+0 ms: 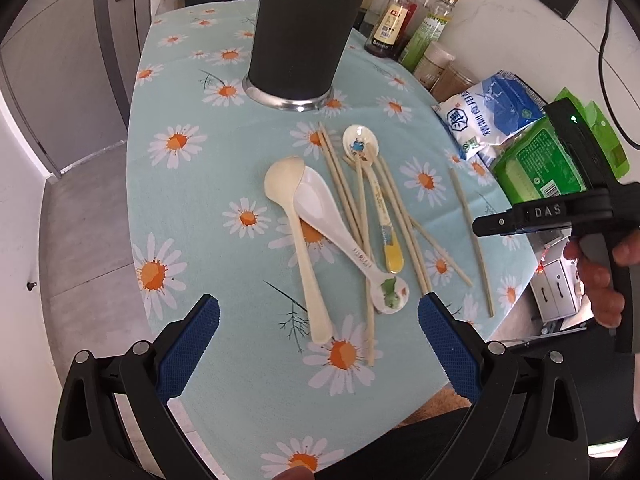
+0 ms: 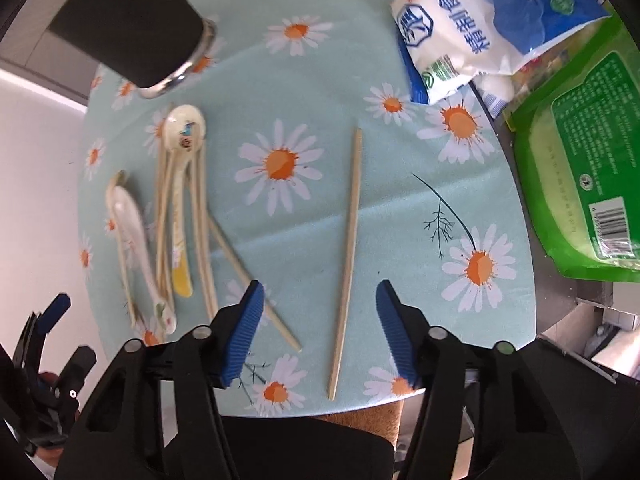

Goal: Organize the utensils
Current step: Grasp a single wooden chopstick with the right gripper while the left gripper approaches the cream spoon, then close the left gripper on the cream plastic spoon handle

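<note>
**Now, lining up on the lone chopstick**

Here the person is holding both tools above the round table (image 1: 180, 208) with the daisy cloth, and nothing is picked up yet. The right gripper (image 2: 319, 322) is hanging with its blue fingers spread wide, and the single chopstick (image 2: 347, 256) is lying between them, apart from the rest, nearer to the table's right edge. The left gripper (image 1: 319, 338) is also spread and empty, hovering over the near edge, above the handles of the pile.

The pile of chopsticks (image 1: 352, 200) is lying in the middle of the table, mixed with the cream spoon (image 1: 298, 216), the white spoon (image 1: 332, 224) and the painted spoon (image 1: 362, 146). The dark holder (image 1: 304, 32) is standing upright toward the far edge, behind the pile.

I think the step in hand is taking the lone chopstick first, because it is touching nothing else. To do it well, the right gripper should be coming down around the stick's middle, with the pads across its length, so that it is not swinging when lifted. The stick is thin and lying flat on soft cloth, so the fingertips should be reaching almost to the cloth before closing, otherwise they may be closing over it. After that, it should be tipped upright and dropped into the holder's open top.
</note>
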A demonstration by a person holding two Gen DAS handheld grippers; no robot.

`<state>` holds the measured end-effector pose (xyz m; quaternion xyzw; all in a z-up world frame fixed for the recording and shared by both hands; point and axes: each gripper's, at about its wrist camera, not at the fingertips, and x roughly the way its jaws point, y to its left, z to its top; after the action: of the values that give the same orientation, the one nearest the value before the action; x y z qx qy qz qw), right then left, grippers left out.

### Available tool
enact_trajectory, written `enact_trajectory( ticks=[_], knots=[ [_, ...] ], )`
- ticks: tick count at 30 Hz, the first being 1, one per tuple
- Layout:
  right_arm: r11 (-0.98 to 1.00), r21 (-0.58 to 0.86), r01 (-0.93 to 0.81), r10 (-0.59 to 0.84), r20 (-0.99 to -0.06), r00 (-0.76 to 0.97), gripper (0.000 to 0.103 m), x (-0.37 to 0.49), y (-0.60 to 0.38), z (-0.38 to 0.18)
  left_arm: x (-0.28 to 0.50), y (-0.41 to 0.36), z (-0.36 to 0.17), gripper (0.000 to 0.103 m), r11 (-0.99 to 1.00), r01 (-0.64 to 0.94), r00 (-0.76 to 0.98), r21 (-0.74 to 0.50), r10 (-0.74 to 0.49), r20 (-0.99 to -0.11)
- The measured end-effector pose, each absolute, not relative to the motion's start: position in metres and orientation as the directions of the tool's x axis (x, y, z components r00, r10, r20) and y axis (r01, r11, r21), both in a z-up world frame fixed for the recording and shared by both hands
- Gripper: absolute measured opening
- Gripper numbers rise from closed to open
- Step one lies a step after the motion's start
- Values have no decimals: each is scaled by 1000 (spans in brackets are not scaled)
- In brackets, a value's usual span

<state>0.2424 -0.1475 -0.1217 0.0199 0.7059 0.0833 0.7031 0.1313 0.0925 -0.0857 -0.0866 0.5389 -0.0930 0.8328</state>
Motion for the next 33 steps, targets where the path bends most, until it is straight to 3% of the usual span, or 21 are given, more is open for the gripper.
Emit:
enact_trajectory(
  ticks=[2,6,13,15,25,33],
  knots=[
    [986,147,-79,145,-989,-41,48,249,-147,-128,133,94,-89,96,969,61,395,-240,-245,-886],
    [991,112,-77,107,-992,-72,32,259,-141,-141,134,98,-97,96,969,47,384,-241,-241,-891],
    [994,74,-78,68,-994,-84,16,265,-138,-148,138,99,-105,96,971,24,358,-237,-229,-905],
    [995,59,-81,52,-995,-80,7,265,-138,-148,141,98,-107,96,972,19,351,-232,-224,-909],
    [980,171,-98,163,-982,-91,5,268,-165,-144,165,94,-110,96,972,-13,313,-235,-220,-924],
    [959,244,-146,240,-970,-41,5,271,-186,-115,188,89,-120,71,982,-28,244,-189,-176,-954]
  ],
)
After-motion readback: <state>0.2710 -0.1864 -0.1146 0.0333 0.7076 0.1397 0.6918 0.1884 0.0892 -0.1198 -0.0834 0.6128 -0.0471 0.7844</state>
